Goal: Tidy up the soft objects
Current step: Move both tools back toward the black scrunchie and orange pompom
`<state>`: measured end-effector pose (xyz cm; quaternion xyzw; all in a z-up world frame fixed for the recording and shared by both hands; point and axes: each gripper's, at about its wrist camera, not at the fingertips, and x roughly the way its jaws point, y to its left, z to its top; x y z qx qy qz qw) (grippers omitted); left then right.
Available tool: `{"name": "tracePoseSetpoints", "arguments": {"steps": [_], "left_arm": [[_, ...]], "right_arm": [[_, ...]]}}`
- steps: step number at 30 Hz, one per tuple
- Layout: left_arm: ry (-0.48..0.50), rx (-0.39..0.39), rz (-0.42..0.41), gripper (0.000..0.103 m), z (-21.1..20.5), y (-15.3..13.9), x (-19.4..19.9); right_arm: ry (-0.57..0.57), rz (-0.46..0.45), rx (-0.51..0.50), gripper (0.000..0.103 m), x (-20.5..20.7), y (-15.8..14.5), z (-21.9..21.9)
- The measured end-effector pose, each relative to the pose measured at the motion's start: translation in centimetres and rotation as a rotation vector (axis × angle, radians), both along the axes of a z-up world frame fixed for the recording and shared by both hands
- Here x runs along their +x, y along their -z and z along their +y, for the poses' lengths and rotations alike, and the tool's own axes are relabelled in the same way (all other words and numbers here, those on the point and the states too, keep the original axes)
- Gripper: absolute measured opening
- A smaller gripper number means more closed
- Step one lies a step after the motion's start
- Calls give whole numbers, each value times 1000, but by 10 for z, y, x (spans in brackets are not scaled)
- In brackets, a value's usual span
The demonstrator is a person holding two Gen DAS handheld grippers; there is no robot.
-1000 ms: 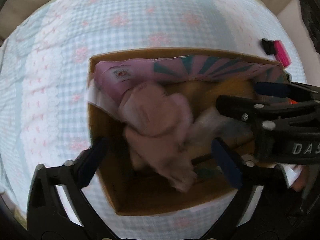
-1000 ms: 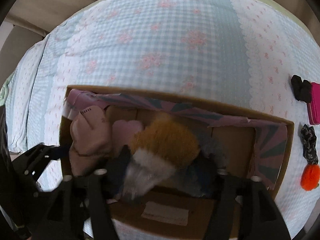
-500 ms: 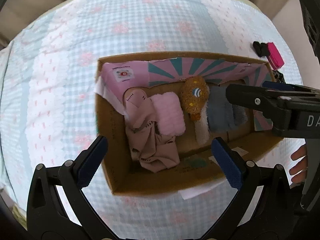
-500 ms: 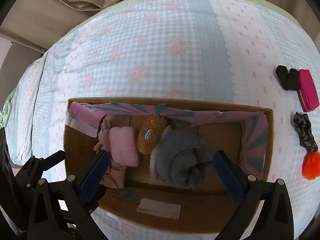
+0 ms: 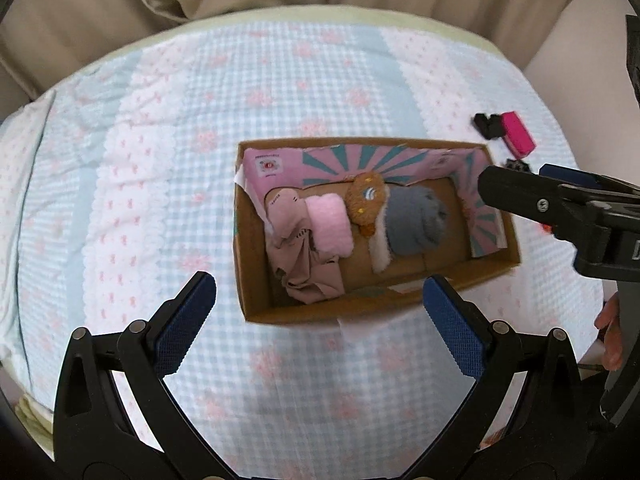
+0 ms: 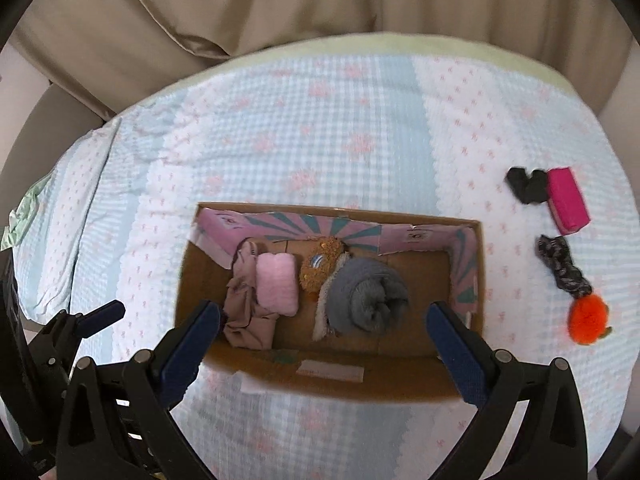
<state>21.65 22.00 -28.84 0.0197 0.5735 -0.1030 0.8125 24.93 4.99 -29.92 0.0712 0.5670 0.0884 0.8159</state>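
Observation:
An open cardboard box (image 5: 256, 272) (image 6: 400, 384) lies on the checked bedspread. Inside, from left to right, lie a beige cloth (image 5: 298, 258) (image 6: 244, 312), a pink fluffy roll (image 5: 330, 226) (image 6: 277, 282), a brown plush toy (image 5: 365, 204) (image 6: 322, 268) and a grey rolled cloth (image 5: 416, 220) (image 6: 366, 296). My left gripper (image 5: 318, 314) is open and empty, held above the box's near edge. My right gripper (image 6: 324, 344) is open and empty, above the box's near wall; it also shows in the left wrist view (image 5: 560, 208) at the right.
To the right of the box lie a magenta block (image 6: 568, 200) (image 5: 518, 138), a black item (image 6: 526, 184) (image 5: 488, 124), a dark patterned scrunchie (image 6: 560, 266) and an orange pompom (image 6: 588, 324). Beige curtain fabric (image 6: 320, 8) hangs behind the bed.
Both grippers have let go of the soft items and drawn back and up from the box. The beige cloth and the brown plush now rest inside it.

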Motion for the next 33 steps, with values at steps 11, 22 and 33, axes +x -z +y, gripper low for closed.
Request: {"name": "tracePoseSetpoints", "arguments": {"steps": [11, 22, 33], "left_arm": [[34, -38, -118, 103, -31, -73, -30], [34, -70, -168, 103, -109, -102, -38], [-60, -83, -192, 103, -230, -108, -37]], "right_arm": [[58, -132, -32, 103, -60, -85, -32], [209, -215, -101, 103, -110, -121, -137], [164, -226, -99, 103, -119, -107, -264]]}}
